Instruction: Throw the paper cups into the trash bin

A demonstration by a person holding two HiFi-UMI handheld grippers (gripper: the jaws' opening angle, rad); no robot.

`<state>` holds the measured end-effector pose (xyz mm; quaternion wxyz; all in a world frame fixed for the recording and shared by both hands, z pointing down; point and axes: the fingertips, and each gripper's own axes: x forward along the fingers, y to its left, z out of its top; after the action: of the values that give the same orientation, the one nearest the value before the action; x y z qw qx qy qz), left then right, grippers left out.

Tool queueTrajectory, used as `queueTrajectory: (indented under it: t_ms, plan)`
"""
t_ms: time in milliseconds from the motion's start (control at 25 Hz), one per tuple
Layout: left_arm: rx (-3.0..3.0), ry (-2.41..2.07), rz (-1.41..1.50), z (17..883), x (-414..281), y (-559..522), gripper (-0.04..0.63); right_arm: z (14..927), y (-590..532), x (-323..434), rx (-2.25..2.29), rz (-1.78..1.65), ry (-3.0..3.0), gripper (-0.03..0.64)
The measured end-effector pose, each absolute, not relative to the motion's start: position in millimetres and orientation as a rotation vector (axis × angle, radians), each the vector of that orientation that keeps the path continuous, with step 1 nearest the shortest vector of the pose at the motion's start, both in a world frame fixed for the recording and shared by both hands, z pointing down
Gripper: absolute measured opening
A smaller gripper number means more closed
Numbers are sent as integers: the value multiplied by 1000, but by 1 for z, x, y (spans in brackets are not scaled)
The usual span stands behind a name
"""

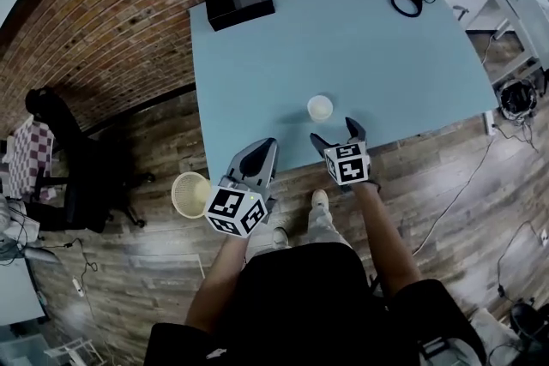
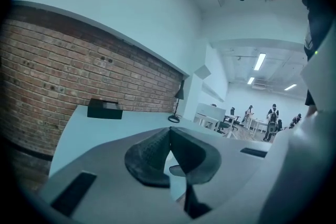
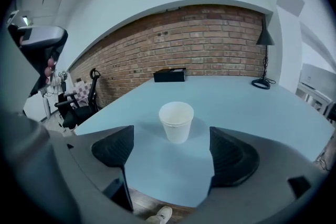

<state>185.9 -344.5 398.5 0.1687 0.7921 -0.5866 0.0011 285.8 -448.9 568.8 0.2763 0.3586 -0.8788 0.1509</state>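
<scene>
A plain white paper cup (image 3: 176,121), upright, tapered, mouth open upward, stands on the blue table (image 1: 343,39) just ahead of the right gripper (image 1: 336,134), whose jaws gape wide without touching it. The left gripper (image 1: 266,148) has its jaws pressed together, empty.

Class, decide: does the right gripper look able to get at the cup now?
Probably yes: the right gripper has jaws wide apart, the upright cup stands just ahead, only bare table between.
</scene>
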Motion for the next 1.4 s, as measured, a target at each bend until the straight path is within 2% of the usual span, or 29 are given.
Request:
queueTrajectory:
  t_ms: [200, 680, 1120, 1400]
  plan:
    - [2189, -1703, 48, 415, 178, -349, 9, 599, -464, 274, 917, 436, -2329, 433]
    - [2074, -1766, 94, 439, 167, -360, 9, 635, -493, 246, 803, 378, -2316, 433]
    - [2021, -1794, 92, 446, 159, -368, 9, 639, -502, 241, 711, 363, -2309, 430]
    - [2018, -1793, 90, 448, 163, -374, 9, 638, -507, 241, 704, 356, -2316, 379]
